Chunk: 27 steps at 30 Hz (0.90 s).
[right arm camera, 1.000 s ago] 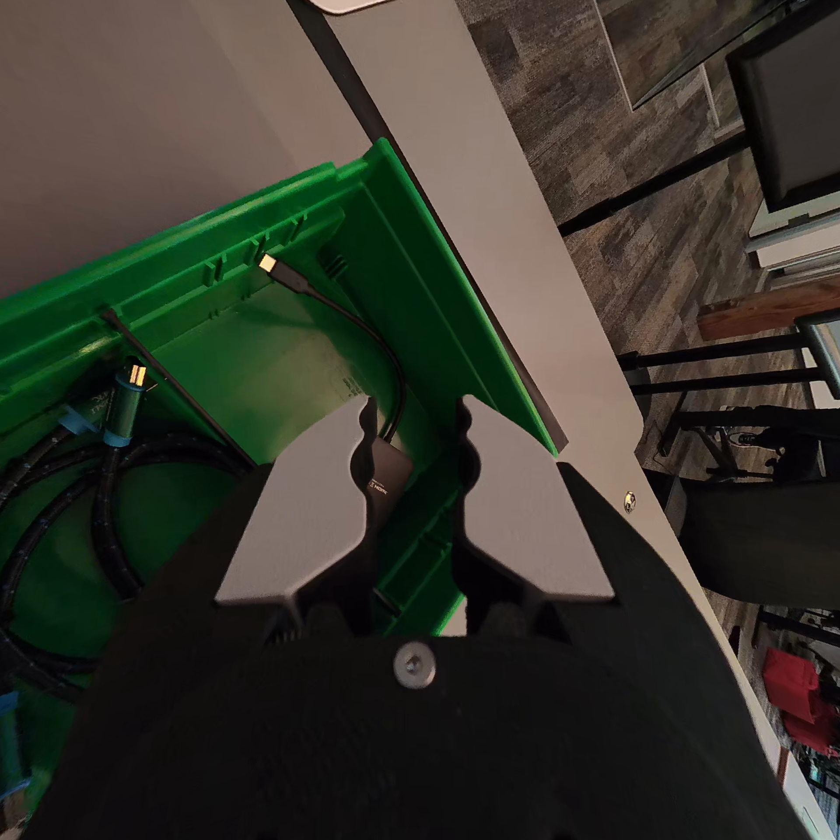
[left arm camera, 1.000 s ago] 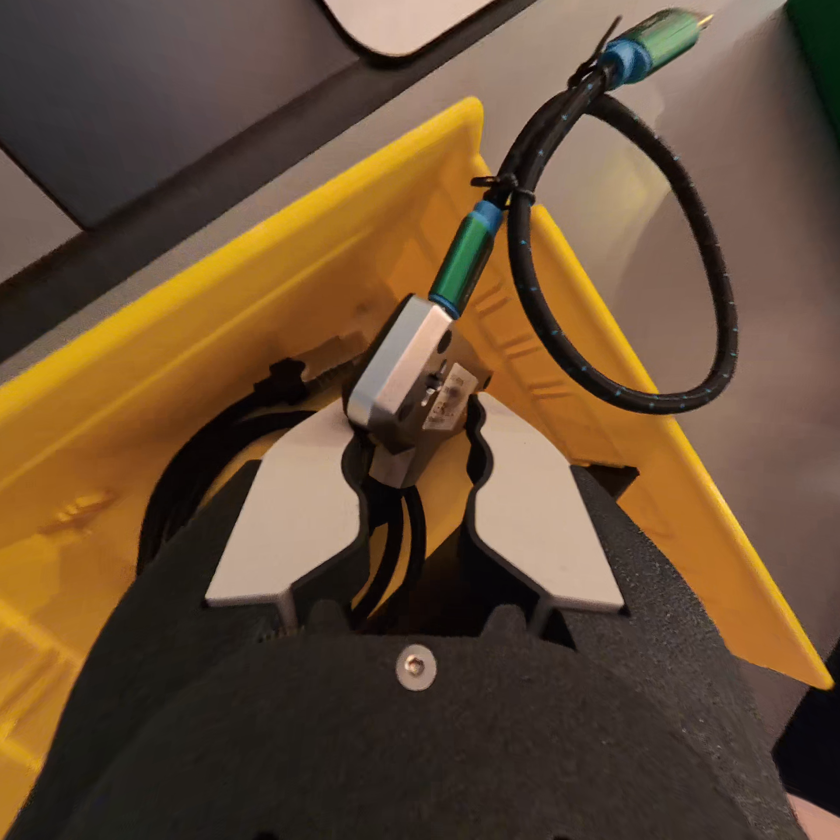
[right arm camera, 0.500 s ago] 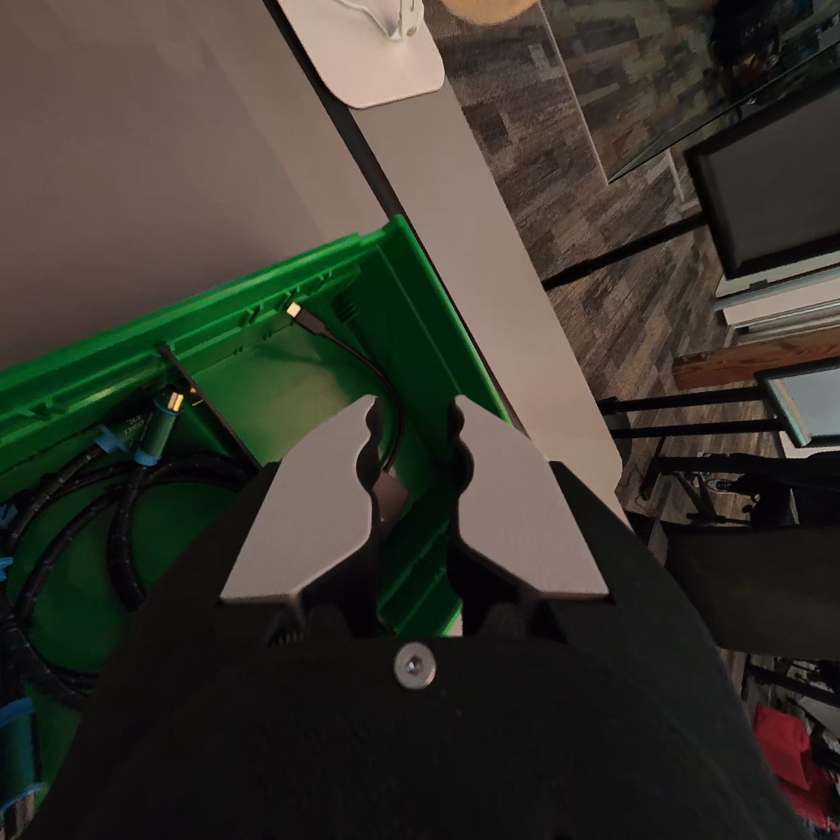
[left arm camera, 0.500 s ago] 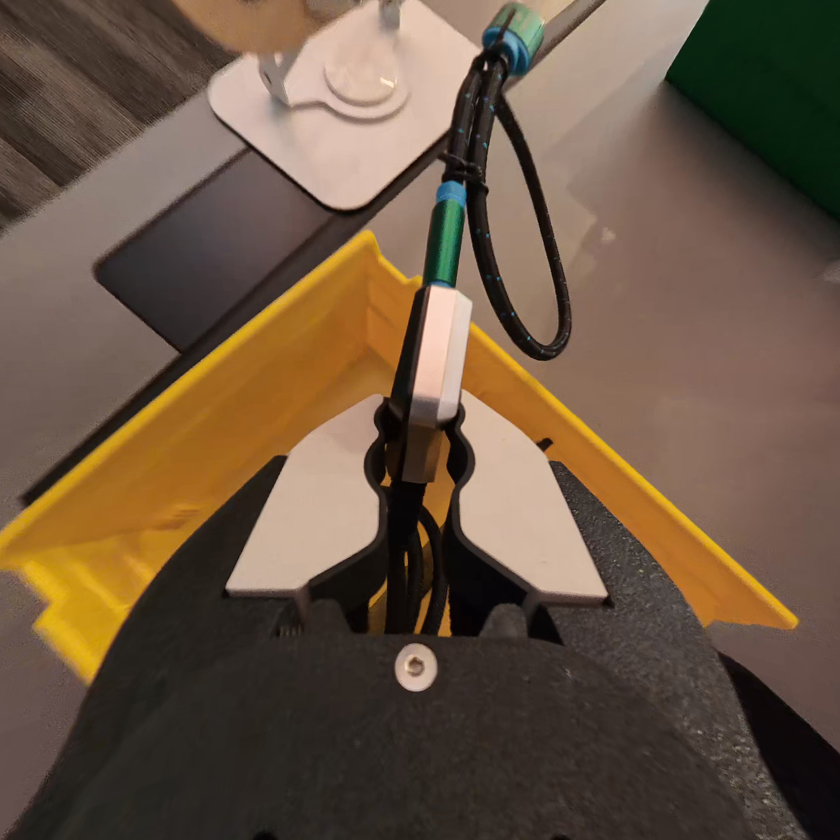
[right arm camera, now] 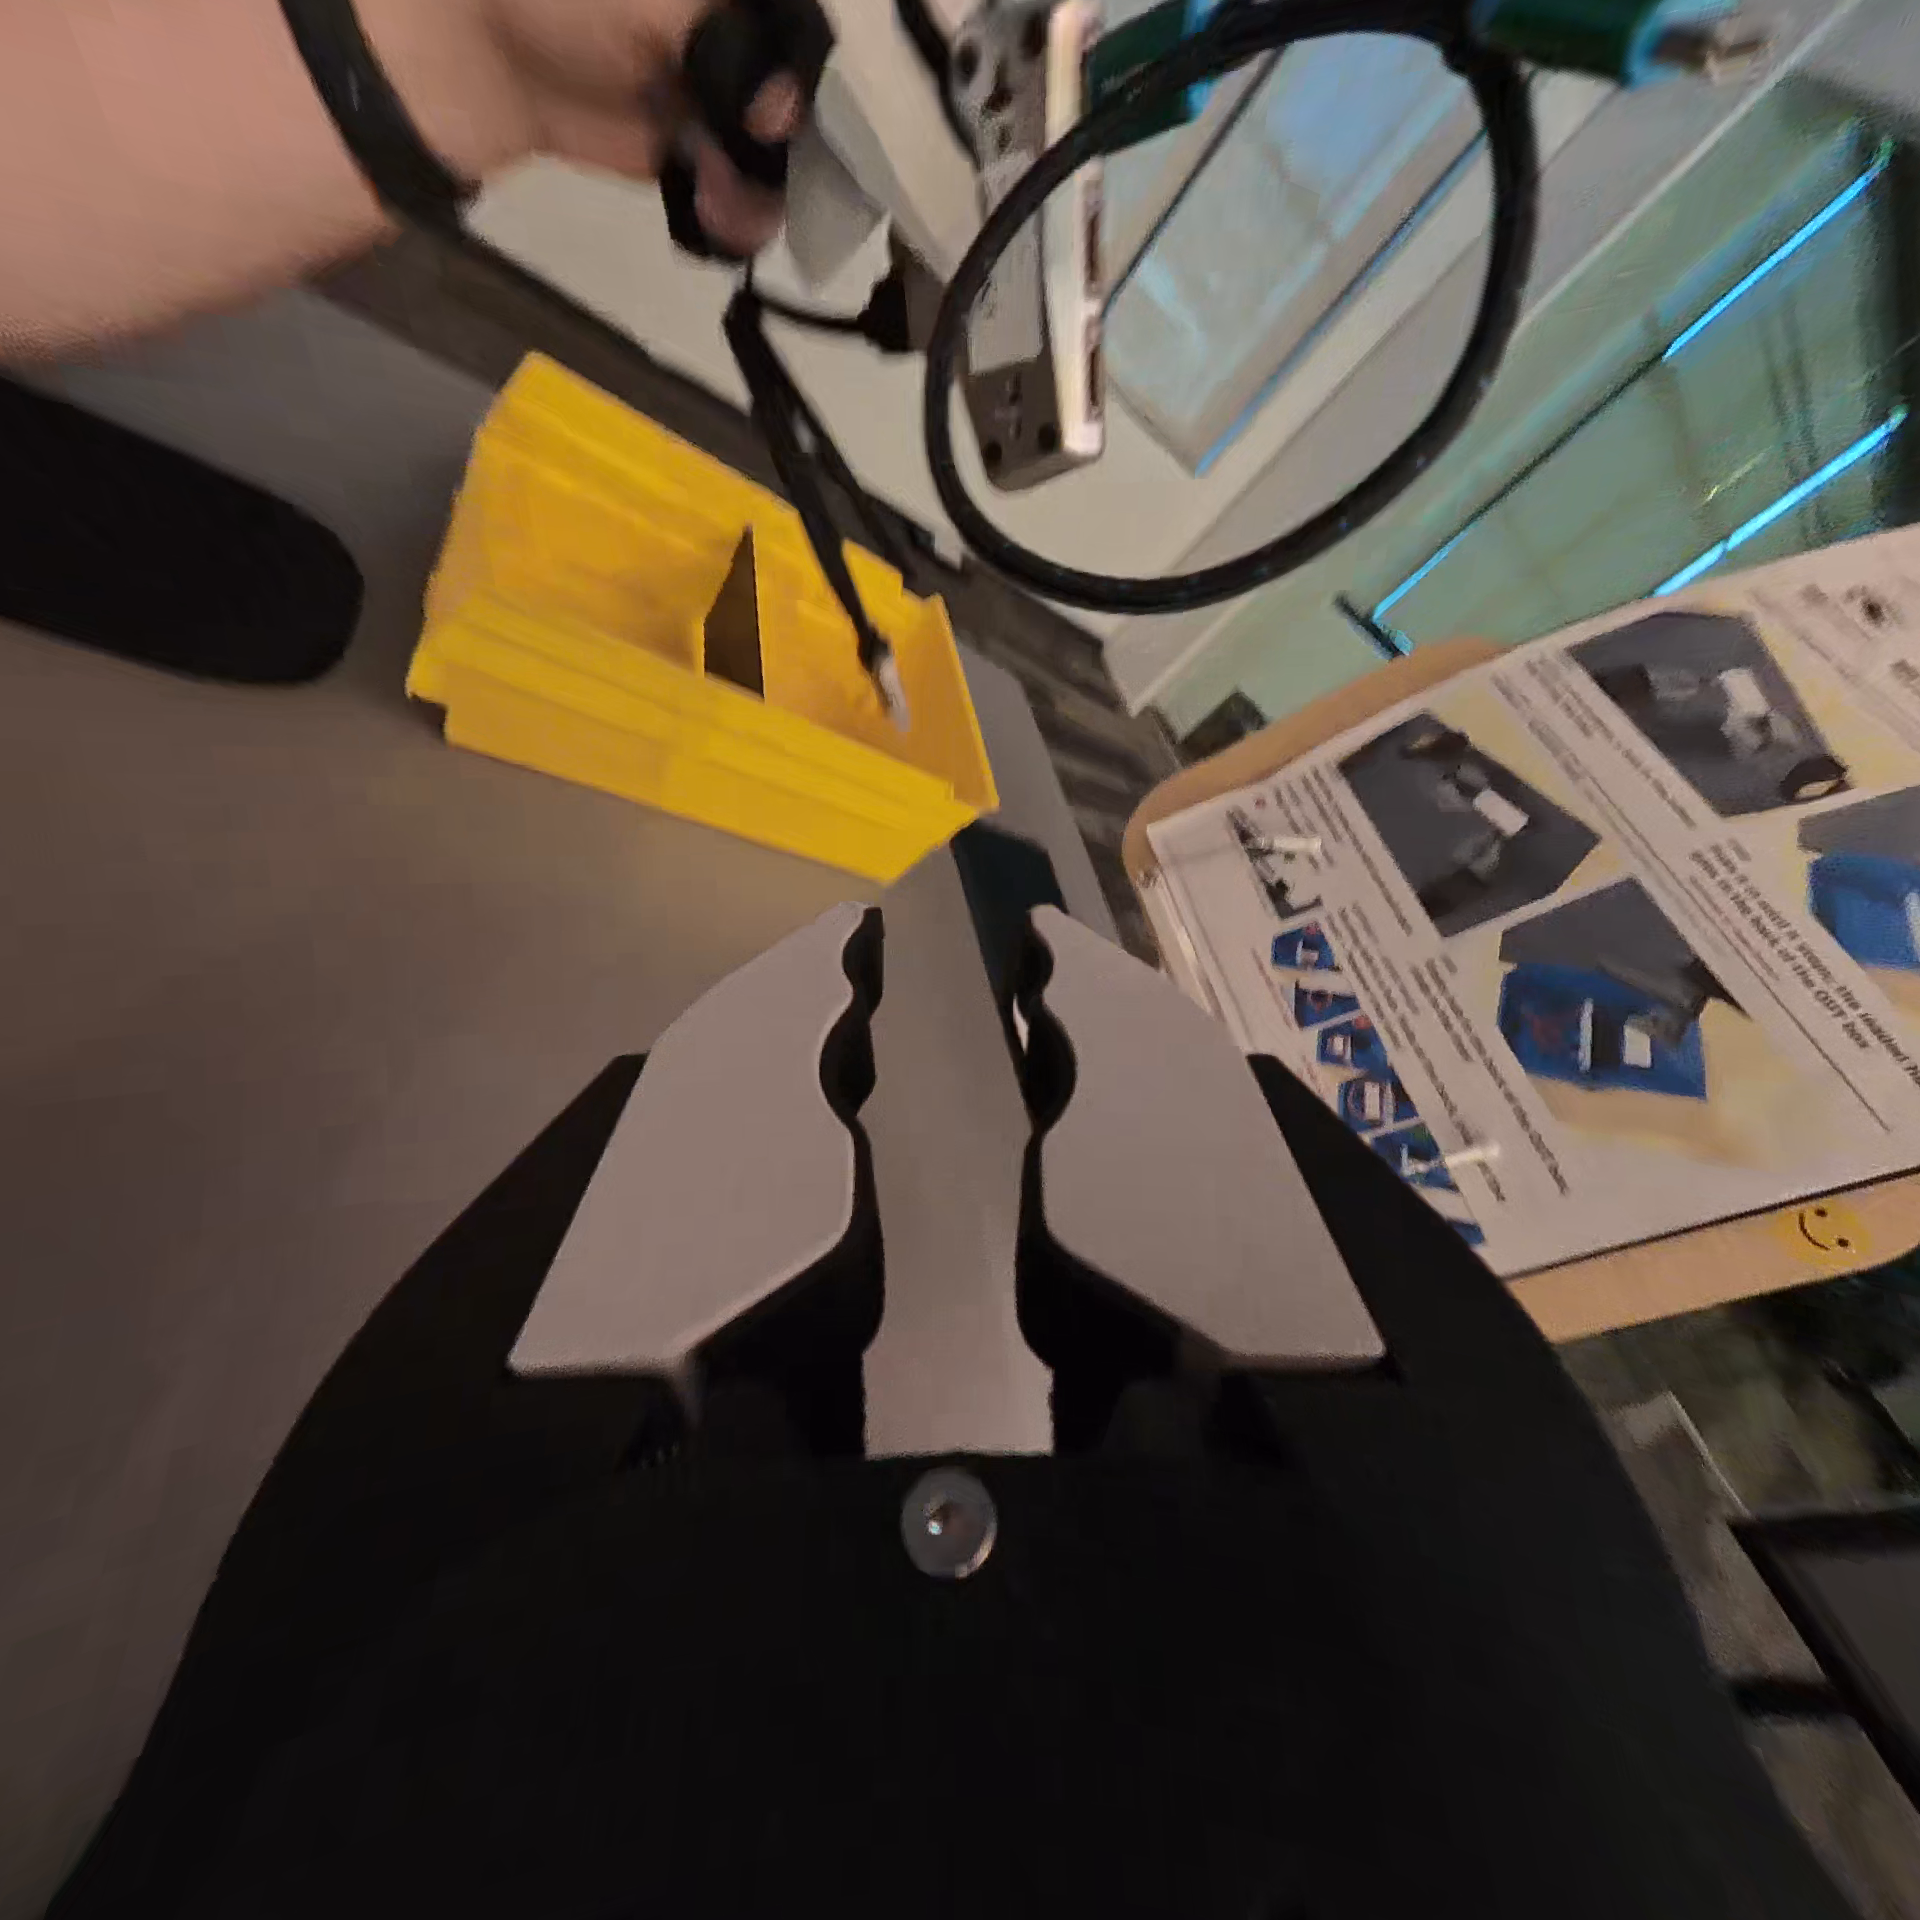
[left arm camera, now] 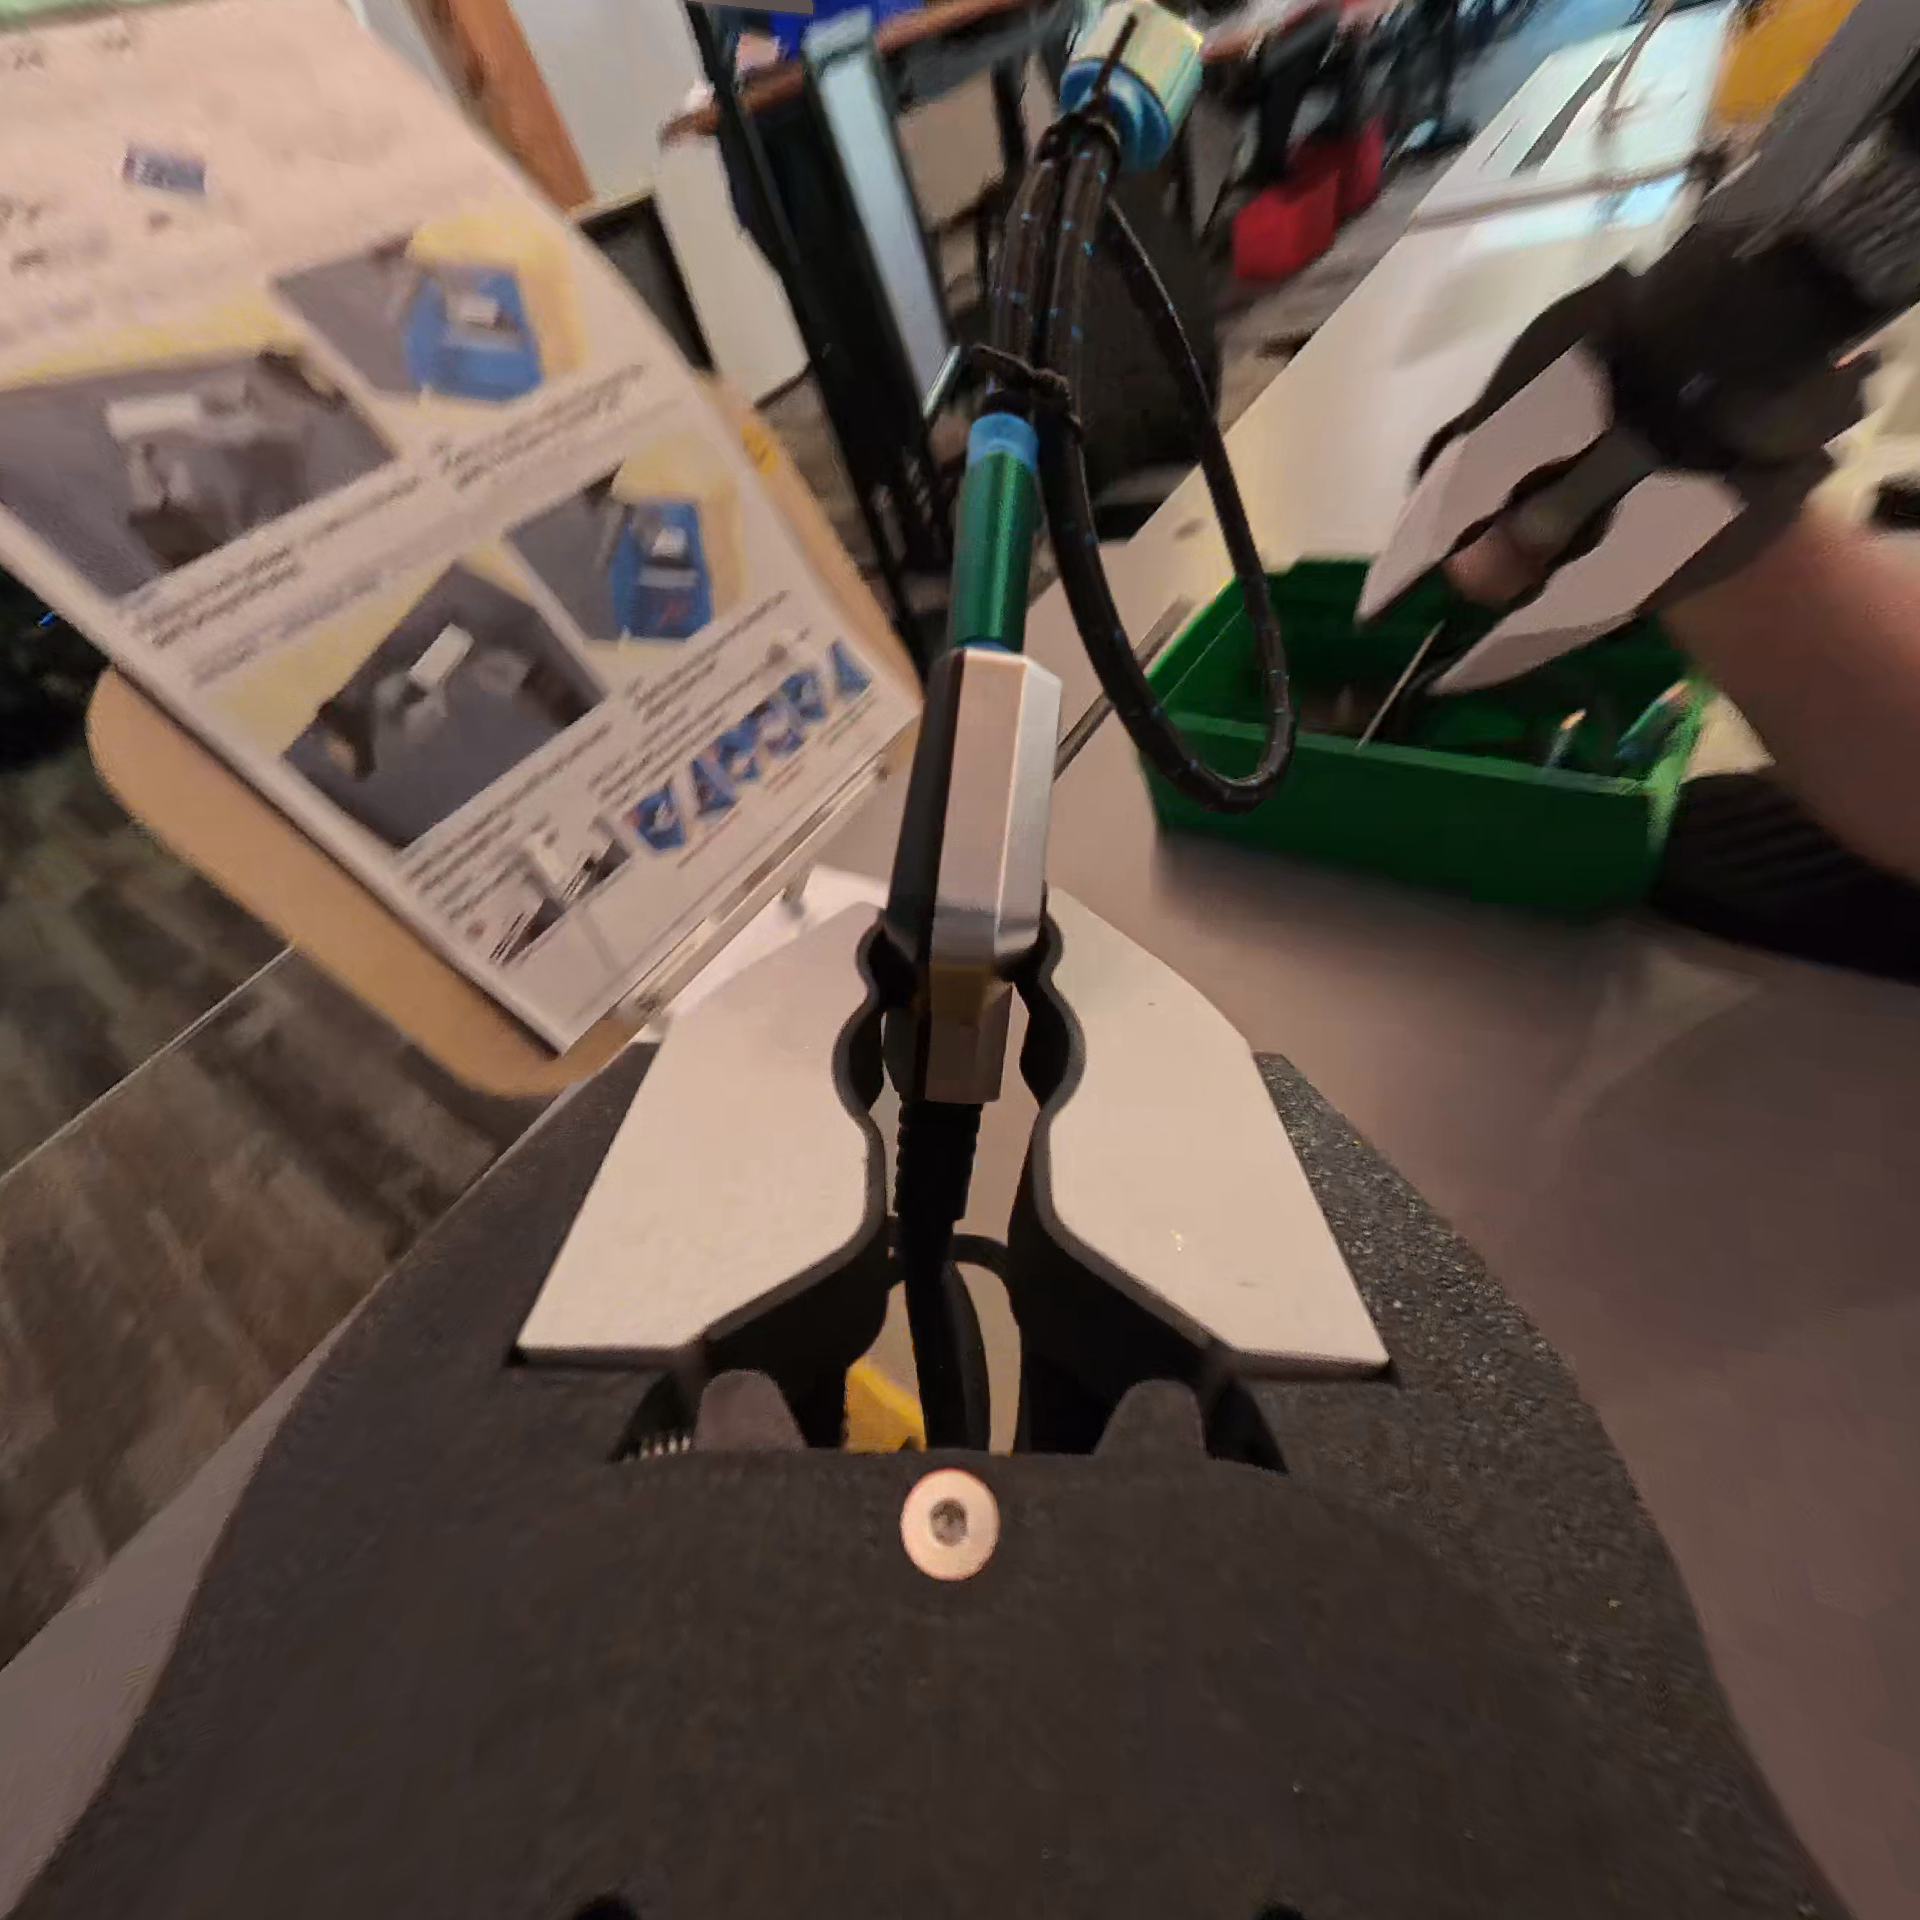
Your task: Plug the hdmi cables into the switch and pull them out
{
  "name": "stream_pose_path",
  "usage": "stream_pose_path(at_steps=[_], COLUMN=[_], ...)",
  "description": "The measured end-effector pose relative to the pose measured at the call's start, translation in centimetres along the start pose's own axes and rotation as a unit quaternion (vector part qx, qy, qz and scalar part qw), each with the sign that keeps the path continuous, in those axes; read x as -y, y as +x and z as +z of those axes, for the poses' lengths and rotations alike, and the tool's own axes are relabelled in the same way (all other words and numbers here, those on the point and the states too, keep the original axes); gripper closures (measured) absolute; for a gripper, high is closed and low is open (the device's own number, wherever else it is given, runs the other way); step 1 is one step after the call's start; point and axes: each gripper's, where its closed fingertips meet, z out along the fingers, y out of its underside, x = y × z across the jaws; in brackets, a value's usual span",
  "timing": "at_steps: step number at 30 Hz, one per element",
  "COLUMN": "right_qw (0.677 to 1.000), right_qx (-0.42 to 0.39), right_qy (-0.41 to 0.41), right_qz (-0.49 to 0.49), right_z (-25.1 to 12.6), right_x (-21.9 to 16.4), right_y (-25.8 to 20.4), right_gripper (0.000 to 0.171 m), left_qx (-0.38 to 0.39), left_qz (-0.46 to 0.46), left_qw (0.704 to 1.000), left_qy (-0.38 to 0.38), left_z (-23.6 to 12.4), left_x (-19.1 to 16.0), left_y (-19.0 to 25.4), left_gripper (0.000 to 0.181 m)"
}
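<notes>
My left gripper (left arm camera: pixel 961 935) is shut on the lower end of the silver switch (left arm camera: pixel 992 790) and holds it upright in the air. A green HDMI plug (left arm camera: pixel 987 551) sits in the switch's top. Its black braided cable (left arm camera: pixel 1236 675) loops round to a second plug (left arm camera: pixel 1127 62) above. Thin black leads hang below the switch. My right gripper (right arm camera: pixel 951 935) is open and empty above the table. In the right wrist view the switch (right arm camera: pixel 1039 312) and the cable loop (right arm camera: pixel 1247 582) hang above the yellow bin (right arm camera: pixel 707 707). In the left wrist view the right gripper (left arm camera: pixel 1538 551) is over the green bin (left arm camera: pixel 1403 790).
An instruction sheet on a tan board (left arm camera: pixel 416 520) stands at the table's far edge and also shows in the right wrist view (right arm camera: pixel 1558 935). A person's hand (right arm camera: pixel 312 135) holds the left gripper. The green bin holds more cables. Chairs and furniture stand beyond the table.
My left gripper has lifted the switch and cable out of the yellow bin and tilted up. My right gripper has left the green bin and the black adapter and turned towards the yellow bin.
</notes>
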Motion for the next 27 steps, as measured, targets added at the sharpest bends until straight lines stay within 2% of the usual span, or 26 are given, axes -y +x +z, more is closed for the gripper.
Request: stream_pose_path(at_steps=[3, 5, 7, 11, 14, 15, 17, 19, 21, 23, 27], right_qw=[0.987, 0.972, 0.962, 0.970, 0.960, 0.955, 0.945, 0.930, 0.930, 0.938, 0.965], right_qx=[-0.002, -0.004, 0.004, 0.021, 0.047, 0.043, 0.057, 0.106, 0.122, 0.118, 0.110], right_qy=[0.111, 0.160, 0.213, 0.216, 0.243, 0.251, 0.262, 0.261, 0.250, 0.249, 0.183], right_qz=[0.113, 0.173, 0.173, 0.110, 0.133, 0.152, 0.188, 0.234, 0.240, 0.211, 0.153], right_z=[-1.5, -1.6, -1.4, 0.9, 1.7, 1.8, 1.6, 1.6, 1.9, 2.0, 2.1], right_x=[0.8, 1.0, 2.8, 5.0, 6.4, 6.5, 6.0, 5.8, 5.5, 5.9, 4.8], right_y=[2.0, 3.1, 2.4, -0.8, -2.3, -2.0, -1.4, -1.7, -2.0, -2.6, -3.0], right_gripper=[0.150, 0.143, 0.129, 0.115, 0.113, 0.116, 0.148, 0.151, 0.150, 0.146, 0.151], left_qx=[-0.069, -0.107, -0.120, -0.150, -0.166, -0.171, -0.196, -0.207, -0.218, -0.233, -0.230], left_qz=[-0.021, -0.021, -0.018, -0.014, -0.011, -0.010, -0.024, -0.034, -0.033, -0.022, -0.002], left_qw=[0.995, 0.990, 0.987, 0.982, 0.981, 0.980, 0.975, 0.972, 0.971, 0.970, 0.971], left_qy=[0.066, 0.095, 0.108, 0.117, 0.101, 0.100, 0.101, 0.102, 0.090, 0.072, 0.062], left_z=[0.6, 1.2, 2.2, 3.9, 5.3, 5.5, 5.7, 5.9, 6.3, 7.0, 7.7], left_x=[2.7, 3.9, 4.6, 4.7, 3.9, 3.7, 3.3, 2.9, 2.1, 1.2, 0.4], left_y=[3.6, 5.9, 7.5, 10.3, 11.5, 11.7, 12.2, 12.3, 12.5, 13.2, 13.6], left_gripper=[0.159, 0.159, 0.159, 0.159, 0.159, 0.159, 0.158, 0.159, 0.159, 0.159, 0.158])
